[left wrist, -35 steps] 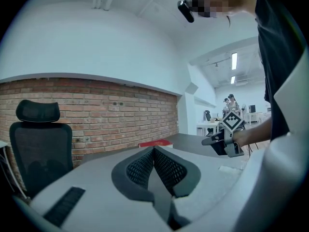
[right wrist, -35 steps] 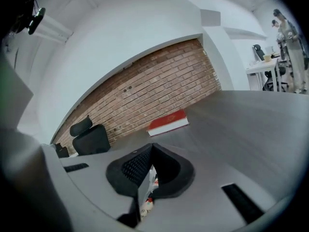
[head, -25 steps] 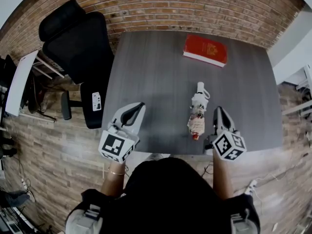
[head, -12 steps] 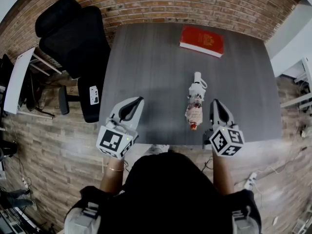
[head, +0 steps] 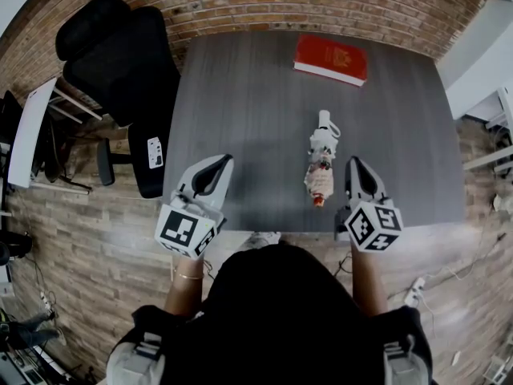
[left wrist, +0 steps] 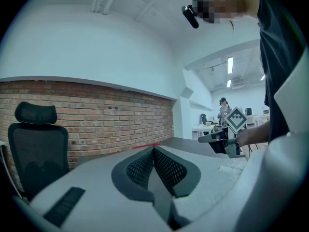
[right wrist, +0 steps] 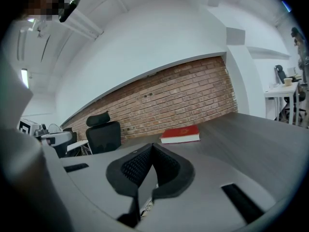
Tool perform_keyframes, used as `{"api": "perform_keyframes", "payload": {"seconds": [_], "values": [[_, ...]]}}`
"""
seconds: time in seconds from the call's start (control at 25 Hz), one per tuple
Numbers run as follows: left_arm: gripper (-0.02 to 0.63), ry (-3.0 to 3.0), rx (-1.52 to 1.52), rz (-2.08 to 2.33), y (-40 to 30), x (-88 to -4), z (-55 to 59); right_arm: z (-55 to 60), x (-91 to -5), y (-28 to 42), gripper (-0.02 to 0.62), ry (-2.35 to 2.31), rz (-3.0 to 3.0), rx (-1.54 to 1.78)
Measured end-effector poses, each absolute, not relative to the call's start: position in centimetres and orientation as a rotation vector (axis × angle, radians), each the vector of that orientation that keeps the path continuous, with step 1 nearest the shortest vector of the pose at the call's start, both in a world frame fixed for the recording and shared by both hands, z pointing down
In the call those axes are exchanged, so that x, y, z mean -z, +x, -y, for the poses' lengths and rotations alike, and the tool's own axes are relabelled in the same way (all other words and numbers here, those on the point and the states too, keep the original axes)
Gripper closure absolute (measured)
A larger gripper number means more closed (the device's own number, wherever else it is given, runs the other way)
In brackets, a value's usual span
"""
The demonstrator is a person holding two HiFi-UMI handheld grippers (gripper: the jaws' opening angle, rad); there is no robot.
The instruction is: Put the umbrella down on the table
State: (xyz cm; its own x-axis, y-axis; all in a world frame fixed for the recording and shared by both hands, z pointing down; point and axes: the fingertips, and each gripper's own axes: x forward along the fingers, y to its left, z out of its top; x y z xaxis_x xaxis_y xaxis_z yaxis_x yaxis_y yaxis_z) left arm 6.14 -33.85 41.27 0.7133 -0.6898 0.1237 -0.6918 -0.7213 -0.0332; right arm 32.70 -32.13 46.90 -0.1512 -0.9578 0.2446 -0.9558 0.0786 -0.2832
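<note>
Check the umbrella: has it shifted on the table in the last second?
No. The umbrella lies at the same spacing from the red book and the table's near edge; only the view drifted.

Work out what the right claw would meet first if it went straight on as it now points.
Most likely the red book, almost dead ahead near the table's far edge; the umbrella lies left of that line. Depth is unclear.
</note>
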Motion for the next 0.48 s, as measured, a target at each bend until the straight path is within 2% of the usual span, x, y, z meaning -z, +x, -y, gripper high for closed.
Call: {"api": "perform_keyframes", "payload": {"seconds": [0.48], "values": [[0.603,2.870,-0.203,1.170,5.6,-41.2,32.6,31.4,-46.0,32.6,0.598,-2.031,-2.307,0.586]]}}
